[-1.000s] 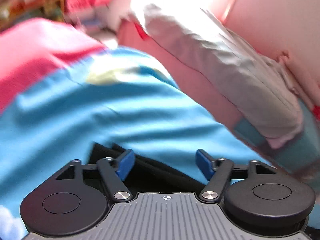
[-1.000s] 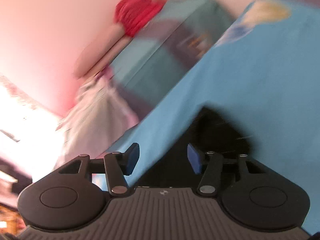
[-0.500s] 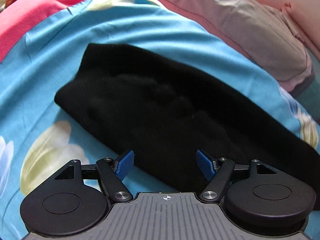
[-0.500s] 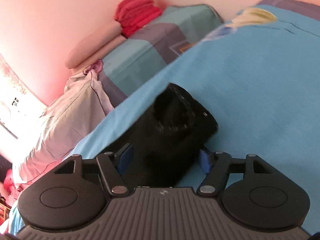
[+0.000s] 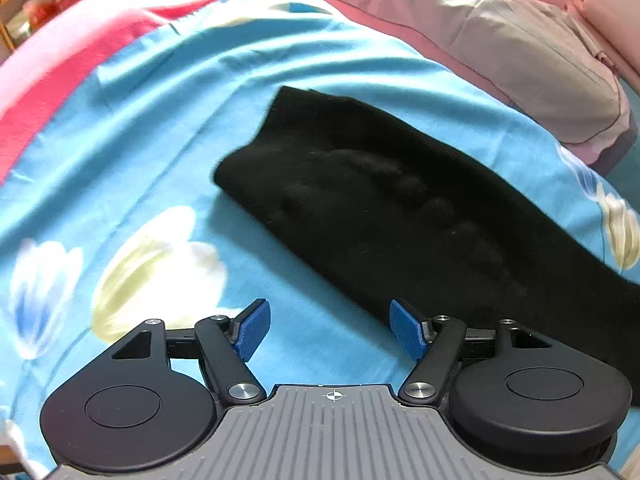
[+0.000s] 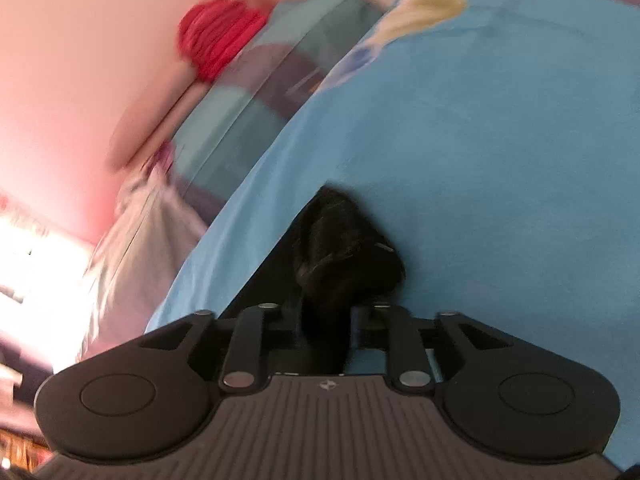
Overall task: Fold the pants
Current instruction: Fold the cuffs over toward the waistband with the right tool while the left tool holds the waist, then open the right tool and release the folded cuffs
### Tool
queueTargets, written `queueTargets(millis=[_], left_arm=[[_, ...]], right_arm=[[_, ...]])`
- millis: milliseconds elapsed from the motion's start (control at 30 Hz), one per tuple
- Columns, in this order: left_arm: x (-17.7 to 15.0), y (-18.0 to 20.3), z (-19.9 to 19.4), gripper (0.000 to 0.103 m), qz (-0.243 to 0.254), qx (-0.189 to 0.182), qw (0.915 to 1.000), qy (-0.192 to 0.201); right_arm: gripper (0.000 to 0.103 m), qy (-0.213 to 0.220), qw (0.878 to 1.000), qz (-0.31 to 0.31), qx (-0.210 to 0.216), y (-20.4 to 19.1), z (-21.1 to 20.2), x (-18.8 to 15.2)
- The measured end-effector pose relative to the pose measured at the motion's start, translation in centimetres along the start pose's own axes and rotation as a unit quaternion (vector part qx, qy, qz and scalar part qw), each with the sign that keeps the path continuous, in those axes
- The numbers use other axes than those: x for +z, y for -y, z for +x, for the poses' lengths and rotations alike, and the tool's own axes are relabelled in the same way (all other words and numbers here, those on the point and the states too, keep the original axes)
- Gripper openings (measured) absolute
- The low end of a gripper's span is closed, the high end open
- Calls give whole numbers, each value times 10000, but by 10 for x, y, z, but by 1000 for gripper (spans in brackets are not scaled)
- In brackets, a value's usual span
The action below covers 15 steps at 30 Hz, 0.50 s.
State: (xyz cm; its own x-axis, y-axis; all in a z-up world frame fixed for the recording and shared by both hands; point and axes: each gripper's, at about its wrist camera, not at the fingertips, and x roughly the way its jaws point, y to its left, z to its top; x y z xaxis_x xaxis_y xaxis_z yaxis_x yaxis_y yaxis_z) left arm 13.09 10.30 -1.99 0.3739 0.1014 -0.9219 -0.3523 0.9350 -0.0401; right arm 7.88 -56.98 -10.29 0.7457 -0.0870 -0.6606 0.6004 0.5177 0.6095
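Left tongs: I see them wide, holding nothing.
Right tongs: I see them clamped on pants.
Pants: ahead-right of left tongs.

The left gripper is hovering with jaws spread beside the pants; the right gripper is pinching them.

A blue floral bedsheet covers the bed. A grey pillow lies at its far edge. Folded red cloth sits against the pink wall.
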Motion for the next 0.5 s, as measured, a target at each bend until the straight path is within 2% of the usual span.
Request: queueTargets(millis=[67,133,233,300,333,400,500], left_arm=[[-5,-6,-5,103,40,92,9999,75],[-7,-13,-4,103,-12,94,9999,74],[-3,-22,7,103,-98,45,9999,-12],[-1,-24,13,103,-78,39,10000,-35],[1,-25,15,103,-84,39,9999,-49],[2,-28,18,103,-101,-116,9999,-52],[1,-33,19,103,52,-218,9997,-29]], right_arm=[[40,393,9985,-7,-387,-2,-12,-4],[48,670,9932,-511,-798,-20,-26,-15],[57,745,9766,-1925,-599,-71,-39,-48],[58,538,9645,-2579,-186,-106,-41,-76],[58,257,9547,-2960,154,-126,-40,-94],[58,-298,9242,-3727,781,-165,-38,-135],[57,-907,8593,-4740,1696,-230,-29,-204]])
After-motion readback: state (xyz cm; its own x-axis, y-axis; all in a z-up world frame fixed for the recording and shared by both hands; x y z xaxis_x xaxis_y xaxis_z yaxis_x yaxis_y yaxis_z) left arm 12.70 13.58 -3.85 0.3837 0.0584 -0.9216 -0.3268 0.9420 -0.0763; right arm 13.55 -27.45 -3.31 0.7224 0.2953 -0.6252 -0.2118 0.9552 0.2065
